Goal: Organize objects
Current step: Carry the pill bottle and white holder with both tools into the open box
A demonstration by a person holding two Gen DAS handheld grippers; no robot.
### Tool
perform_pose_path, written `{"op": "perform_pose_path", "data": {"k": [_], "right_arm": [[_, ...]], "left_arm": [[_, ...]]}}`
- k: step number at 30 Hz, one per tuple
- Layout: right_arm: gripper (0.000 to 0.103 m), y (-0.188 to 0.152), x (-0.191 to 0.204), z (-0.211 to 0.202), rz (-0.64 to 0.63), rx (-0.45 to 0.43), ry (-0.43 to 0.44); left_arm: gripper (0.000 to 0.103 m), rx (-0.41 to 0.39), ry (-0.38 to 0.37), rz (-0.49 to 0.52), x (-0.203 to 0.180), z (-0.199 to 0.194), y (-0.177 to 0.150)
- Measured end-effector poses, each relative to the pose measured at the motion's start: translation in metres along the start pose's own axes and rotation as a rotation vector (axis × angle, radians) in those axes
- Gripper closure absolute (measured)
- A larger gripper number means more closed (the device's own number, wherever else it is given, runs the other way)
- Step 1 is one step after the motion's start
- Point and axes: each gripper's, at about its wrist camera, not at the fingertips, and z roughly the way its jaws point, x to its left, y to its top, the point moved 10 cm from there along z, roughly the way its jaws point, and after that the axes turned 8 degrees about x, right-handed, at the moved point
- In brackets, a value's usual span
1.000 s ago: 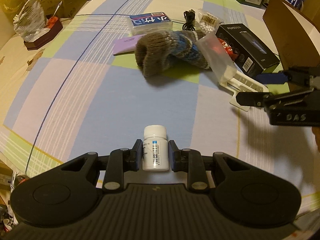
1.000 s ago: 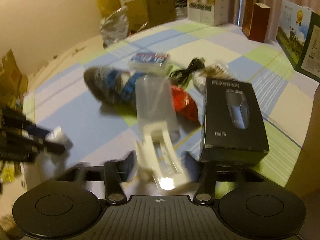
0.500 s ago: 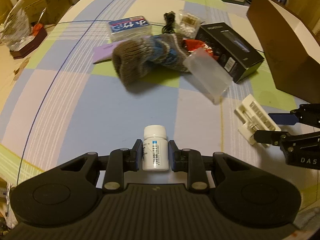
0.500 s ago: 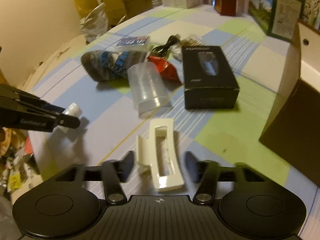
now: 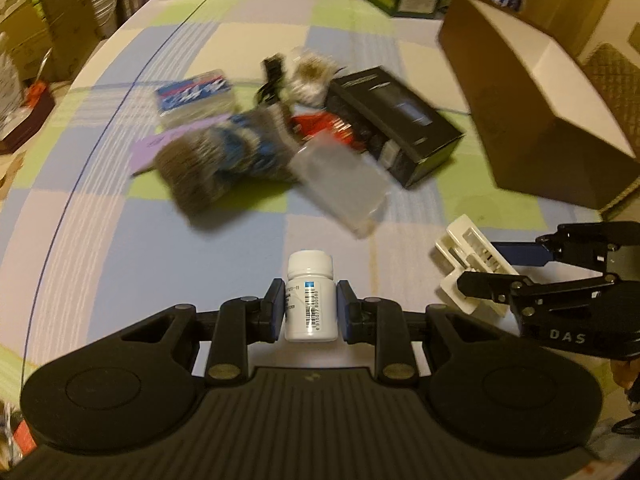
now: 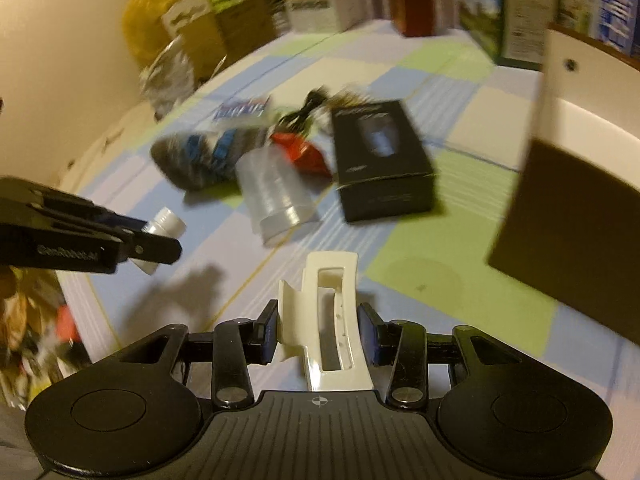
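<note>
While both loads are carried, the scene is set out from left to right.

Left gripper point(image 5: 310, 314): its fingers are pinched on a white pill bottle point(image 5: 310, 300), which is held upright between the pads with its cap ahead of the fingertips.

Ahead of the left fingers: a knitted sock point(image 5: 224, 160), a clear plastic container point(image 5: 340, 180) and a black shaver box point(image 5: 394, 120) are left lying close together on the checked cloth point(image 5: 120, 220).

Right gripper point(image 6: 317, 330): its jaws are closing on a white plastic clip point(image 6: 330, 320), which is between the pads and looks touched on both sides; most of the clip reaches beyond the fingertips.

Right of the right fingers: an open cardboard box point(image 6: 568, 160) is seen near, probably the place for both things.

Step in hand, as judged: both things are to be carried to the box. The clip should be fully clamped before any swing, since it is long and could pivot. The bottle should be kept upright, and the two grippers kept apart.
</note>
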Motion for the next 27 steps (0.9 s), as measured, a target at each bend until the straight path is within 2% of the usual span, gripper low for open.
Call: {"op": "perform_pose_path", "data": {"k": [8,16,22,27], "right_arm": [[0.065,0.015,-0.029,-0.073,0.085,-0.131,-0.026],[0.065,0.038,-0.089,-0.141,0.190,-0.274,-0.134],[0.065,0.054,-0.150,-0.164,0.244,-0.319,-0.242],[0.065,0.061,-0.189,-0.168,0.248,-0.313,-0.295]], "left_arm": [[0.081,-0.066,-0.083,0.116,-0.057,-0.018,0.040],[0.081,-0.133,-0.173,0.248,-0.128,-0.031,0.090],[0.081,-0.178,-0.223,0.320,-0.181,-0.031,0.132],[0.081,-0.186,-0.245,0.364,-0.221,-0.021,0.162]]}}
